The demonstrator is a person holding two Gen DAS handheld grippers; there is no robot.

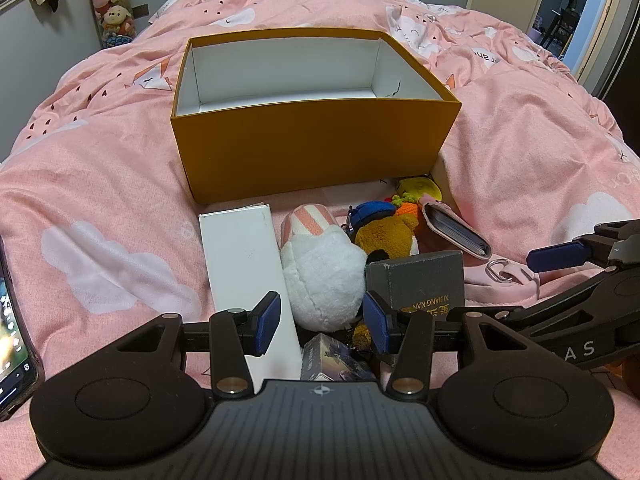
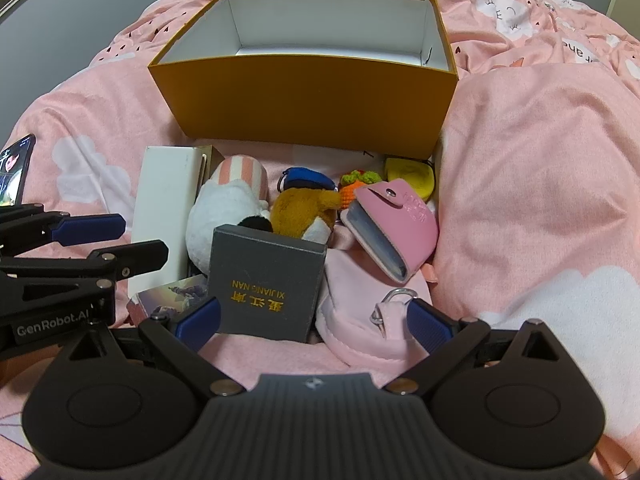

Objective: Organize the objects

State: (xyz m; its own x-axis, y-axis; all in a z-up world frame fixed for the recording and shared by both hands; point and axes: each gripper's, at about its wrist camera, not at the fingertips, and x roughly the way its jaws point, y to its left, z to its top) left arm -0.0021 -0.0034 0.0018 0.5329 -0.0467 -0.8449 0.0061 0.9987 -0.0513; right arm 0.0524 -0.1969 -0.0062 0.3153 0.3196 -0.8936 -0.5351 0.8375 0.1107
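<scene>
Lettering: gold characters and the words "XI JIANG NAN" are seen upside down on the dark grey box (image 2: pixel 267 284); "GenRobot.AI" is read on the side of the left gripper (image 1: pixel 322 320) in the right wrist view; part of a printed word is seen on the quilt, too broken to read
Orange box: an open orange box (image 1: pixel 312 152) with a white inside is stood on the bed, past the pile; no item is seen inside it, though the near part of its floor is hidden by the front wall
Pile: the things are gathered just in front of the orange box, many touching
White carton: a long white carton (image 1: pixel 246 264) is laid at the left of the pile
Plush toys: a white plush (image 1: pixel 320 272) with a pink striped part is lain beside the carton; a brown plush with a blue cap (image 2: pixel 304 208) is beside it
Small items: an orange crocheted piece (image 2: pixel 352 188) and a yellow item (image 2: pixel 412 178) are tucked against the box wall
Card holder: a pink snap card holder (image 2: pixel 396 224) is propped at the right, cards showing
Pink pouch: a pink pouch with a metal ring (image 2: pixel 368 328) is laid nearest the right gripper (image 2: pixel 314 324)
Picture box: a small printed box (image 1: pixel 332 360) is partly hidden under the left fingers
Left fingers: held about half apart above the white plush, gripping nothing
Right fingers: spread wide over the grey box and pouch, gripping nothing
Surface: a pink quilt (image 1: pixel 520 160) with white clouds covers the bed
Room: a lit phone (image 1: pixel 12 328) is laid at the left edge; grey walls, stacked plush toys (image 1: pixel 110 0) and an open doorway are seen behind
</scene>
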